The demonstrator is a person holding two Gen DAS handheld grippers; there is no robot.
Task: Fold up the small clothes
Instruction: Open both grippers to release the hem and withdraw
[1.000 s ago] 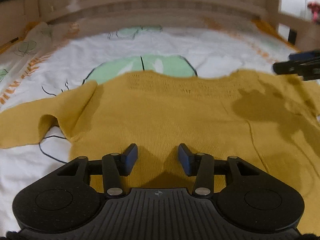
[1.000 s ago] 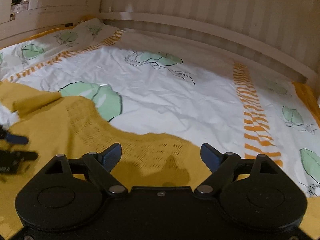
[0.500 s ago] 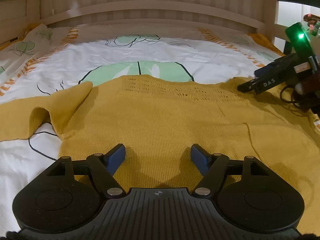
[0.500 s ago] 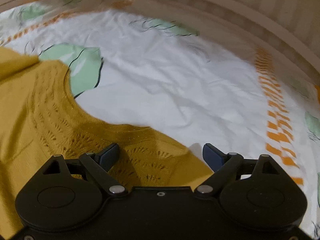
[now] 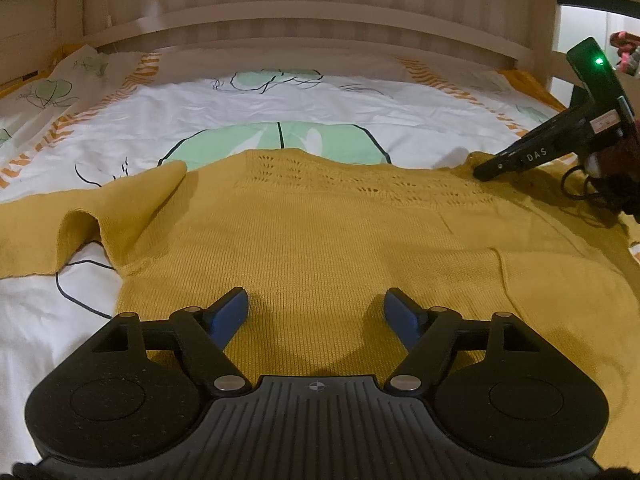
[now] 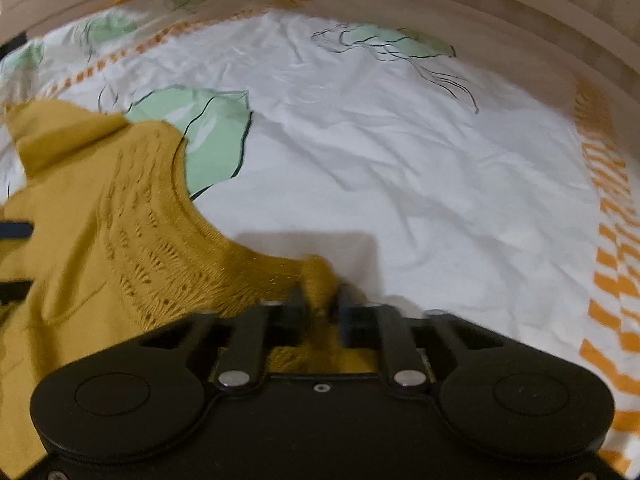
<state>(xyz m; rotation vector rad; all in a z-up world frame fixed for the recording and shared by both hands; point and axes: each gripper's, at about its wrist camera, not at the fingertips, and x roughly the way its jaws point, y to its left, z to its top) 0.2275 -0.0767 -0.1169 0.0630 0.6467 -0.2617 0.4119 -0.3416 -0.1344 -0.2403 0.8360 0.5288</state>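
A mustard-yellow knitted sweater (image 5: 328, 232) lies spread flat on the bed. One sleeve (image 5: 80, 216) is bunched at the left. My left gripper (image 5: 316, 312) is open, low over the sweater's lower body, with nothing between its blue fingertips (image 5: 232, 312). My right gripper (image 6: 322, 304) is shut on the sweater's shoulder edge beside the lacy neckline (image 6: 168, 240). In the left wrist view the right gripper (image 5: 476, 174) presses on the sweater's far right corner.
The sweater lies on a white bed sheet (image 6: 400, 160) with green leaf prints (image 5: 280, 144) and orange striped bands (image 6: 612, 260). A pale wooden slatted headboard (image 5: 304, 12) runs along the far side. A lit window (image 5: 588, 52) is at the far right.
My right gripper came down onto the sweater's shoulder edge and shut on it. My left gripper opened wider and stayed low over the sweater body.
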